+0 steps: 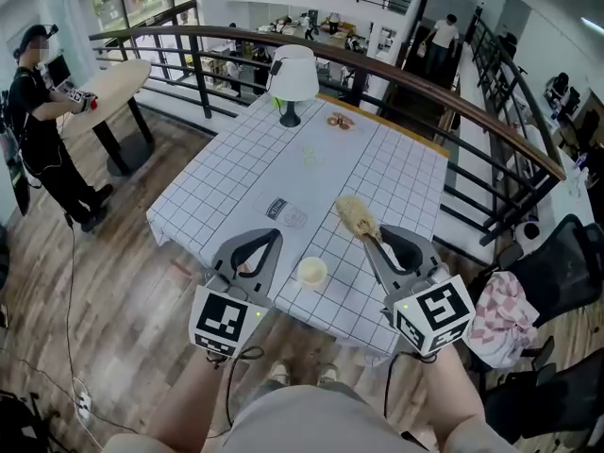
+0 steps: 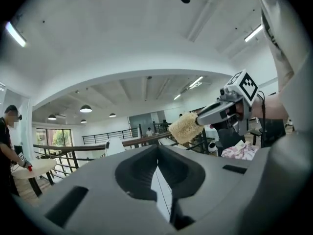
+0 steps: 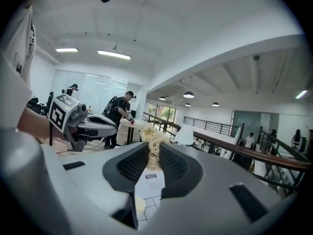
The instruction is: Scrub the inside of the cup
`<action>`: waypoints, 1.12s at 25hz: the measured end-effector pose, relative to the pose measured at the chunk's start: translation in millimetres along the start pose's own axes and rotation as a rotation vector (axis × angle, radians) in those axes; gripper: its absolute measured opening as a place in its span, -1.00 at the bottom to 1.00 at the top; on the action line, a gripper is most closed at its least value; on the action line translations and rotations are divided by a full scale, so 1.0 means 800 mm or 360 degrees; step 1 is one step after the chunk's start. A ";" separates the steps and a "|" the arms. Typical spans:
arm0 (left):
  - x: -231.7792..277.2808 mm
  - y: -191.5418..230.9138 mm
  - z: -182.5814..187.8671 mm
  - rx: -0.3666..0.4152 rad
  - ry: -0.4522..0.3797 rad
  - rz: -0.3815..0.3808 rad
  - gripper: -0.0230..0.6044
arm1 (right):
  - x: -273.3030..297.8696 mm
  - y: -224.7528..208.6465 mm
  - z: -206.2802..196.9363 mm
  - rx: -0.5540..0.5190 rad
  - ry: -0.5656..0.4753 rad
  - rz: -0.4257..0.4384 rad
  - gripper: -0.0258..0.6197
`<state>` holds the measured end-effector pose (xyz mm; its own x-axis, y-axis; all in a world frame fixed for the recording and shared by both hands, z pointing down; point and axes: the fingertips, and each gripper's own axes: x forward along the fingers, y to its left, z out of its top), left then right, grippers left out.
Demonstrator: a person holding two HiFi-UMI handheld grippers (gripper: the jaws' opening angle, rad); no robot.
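Observation:
A small cream cup [image 1: 311,272] stands upright on the white grid-cloth table [image 1: 283,159] near its front edge, between my two grippers. My right gripper [image 1: 369,239] hangs above and right of the cup, shut on a straw-coloured loofah scrubber [image 1: 356,215] that sticks out past its fingertips. In the right gripper view the scrubber [image 3: 153,140] sits between the jaws of that gripper [image 3: 153,150], and the cup [image 3: 139,205] shows low in the gap. My left gripper [image 1: 274,235] is left of the cup, shut and empty; the left gripper view shows its jaws meeting [image 2: 157,148], with the scrubber [image 2: 186,128] beyond.
A white table lamp [image 1: 293,78] stands at the table's far end, small brown items [image 1: 340,119] beside it. A dark card [image 1: 276,208] lies mid-table. A railing [image 1: 425,83] runs behind. A person [image 1: 38,121] stands at a round table on the left. A pink checked cloth [image 1: 500,314] drapes a chair on the right.

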<state>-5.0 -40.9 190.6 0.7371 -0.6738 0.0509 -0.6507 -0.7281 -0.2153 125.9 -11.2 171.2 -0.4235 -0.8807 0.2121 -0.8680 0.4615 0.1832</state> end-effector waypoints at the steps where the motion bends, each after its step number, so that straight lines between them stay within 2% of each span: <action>1: -0.006 0.001 0.016 0.0005 -0.0046 0.0005 -0.88 | -0.008 0.001 0.012 -0.0010 -0.0050 -0.0021 -0.70; 5: -0.051 -0.002 0.085 -0.0050 -0.0245 0.0077 -0.88 | -0.052 0.020 0.060 -0.0026 -0.0231 -0.0093 -0.70; 10: -0.063 -0.010 0.115 -0.0025 -0.0318 0.0084 -0.88 | -0.078 0.022 0.087 -0.0056 -0.0393 -0.0129 -0.70; 14: -0.067 -0.026 0.111 -0.0047 -0.0329 0.0042 -0.88 | -0.095 0.031 0.096 -0.0147 -0.0445 -0.0165 -0.70; 21: -0.084 -0.064 0.087 -0.0027 -0.0295 0.0015 -0.88 | -0.105 0.038 0.063 0.0134 -0.0505 -0.0168 -0.70; 28: -0.084 -0.082 0.071 -0.0090 -0.0240 -0.0022 -0.88 | -0.110 0.061 0.044 0.0127 -0.0463 -0.0112 -0.69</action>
<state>-1.7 59.4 146.1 0.7624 -0.6402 -0.0945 -0.6463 -0.7460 -0.1604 111.8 84.7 127.6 -0.4083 -0.9090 -0.0840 -0.9105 0.3988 0.1093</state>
